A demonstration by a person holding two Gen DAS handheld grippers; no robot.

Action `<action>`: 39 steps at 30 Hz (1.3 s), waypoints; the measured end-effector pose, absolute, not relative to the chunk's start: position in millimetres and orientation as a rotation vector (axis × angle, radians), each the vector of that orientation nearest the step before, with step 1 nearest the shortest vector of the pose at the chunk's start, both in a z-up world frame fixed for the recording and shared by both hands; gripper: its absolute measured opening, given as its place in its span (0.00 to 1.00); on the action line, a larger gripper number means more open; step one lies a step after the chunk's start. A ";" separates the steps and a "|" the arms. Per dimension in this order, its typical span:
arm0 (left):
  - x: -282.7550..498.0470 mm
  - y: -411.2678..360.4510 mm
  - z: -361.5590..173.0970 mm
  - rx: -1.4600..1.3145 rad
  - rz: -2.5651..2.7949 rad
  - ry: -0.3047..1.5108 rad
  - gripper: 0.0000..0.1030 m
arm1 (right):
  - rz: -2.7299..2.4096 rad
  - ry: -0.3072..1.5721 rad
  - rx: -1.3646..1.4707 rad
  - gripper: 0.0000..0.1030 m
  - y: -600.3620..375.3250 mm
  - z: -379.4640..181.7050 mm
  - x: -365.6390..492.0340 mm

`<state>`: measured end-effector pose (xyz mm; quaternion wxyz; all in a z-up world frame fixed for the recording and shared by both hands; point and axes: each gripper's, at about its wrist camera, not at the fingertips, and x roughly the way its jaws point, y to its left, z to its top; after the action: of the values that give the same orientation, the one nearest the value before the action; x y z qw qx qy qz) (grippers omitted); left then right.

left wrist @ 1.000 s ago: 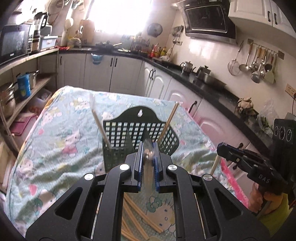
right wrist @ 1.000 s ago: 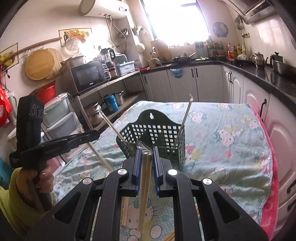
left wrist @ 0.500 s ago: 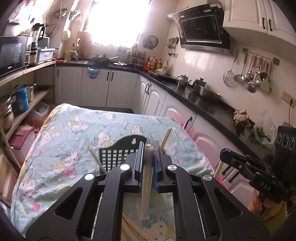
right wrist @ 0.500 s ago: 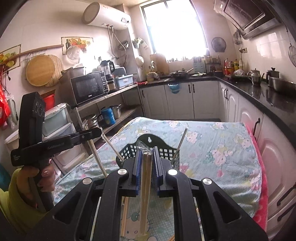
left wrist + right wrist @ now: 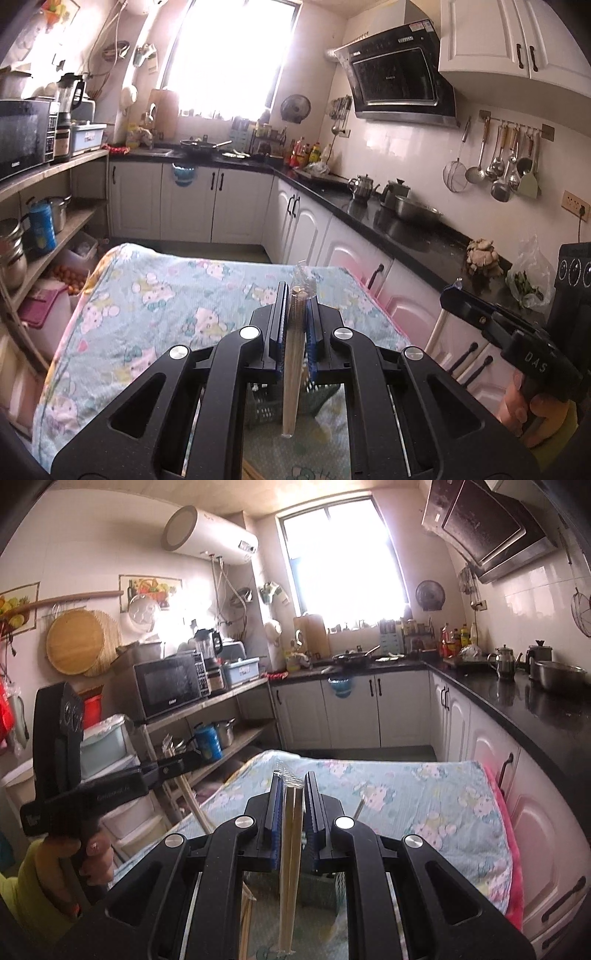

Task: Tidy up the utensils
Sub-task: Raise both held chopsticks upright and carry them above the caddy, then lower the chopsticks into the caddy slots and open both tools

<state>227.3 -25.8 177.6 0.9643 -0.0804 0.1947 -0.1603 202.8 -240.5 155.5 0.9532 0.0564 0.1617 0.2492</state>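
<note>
Here, your left gripper (image 5: 297,295) has its jaws drawn narrow around a wrapped pair of wooden chopsticks (image 5: 293,369), which hang nearly upright between the blue pads, their clear wrapper poking out above the top ends. Your right gripper (image 5: 293,782) is set the same way: jaws narrow, pinching a second wrapped pair of chopsticks (image 5: 288,867) that drops straight down behind the black frame to the bottom of the right wrist view. Both pairs hang above the table (image 5: 147,314), which wears a pale blue cartoon-print cloth. The dark green plastic basket (image 5: 266,406) sits on that cloth directly below your left gripper, mostly hidden by the frame; from the right wrist, the same basket shows only as a strip of green mesh beneath the jaws, with one chopstick (image 5: 359,806) leaning up out of it just right of the pads. A loose chopstick (image 5: 245,923) lies on the cloth, seen through the right frame's left window. Your right hand (image 5: 524,410) grips its black handle at the right edge of the left wrist view; your left hand (image 5: 94,856), in a yellow sleeve, holds the other handle at the left of the right wrist view. Behind the table runs a black kitchen worktop (image 5: 413,229) with kettles.
</note>
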 end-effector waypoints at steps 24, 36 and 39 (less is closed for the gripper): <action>274.7 -29.1 147.4 -0.183 -0.253 0.353 0.03 | 0.384 0.204 0.120 0.11 -226.1 159.6 278.3; 283.0 -32.0 121.0 -0.191 -0.253 0.379 0.03 | 0.369 0.212 0.097 0.11 -218.0 117.7 294.2; 284.4 -32.7 116.0 -0.192 -0.255 0.385 0.03 | 0.365 0.206 0.083 0.11 -217.2 108.5 293.0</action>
<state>284.4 -32.7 116.0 0.9689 -0.0951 0.1905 -0.1263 293.0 -217.2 108.5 0.9773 0.0411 0.1023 0.1812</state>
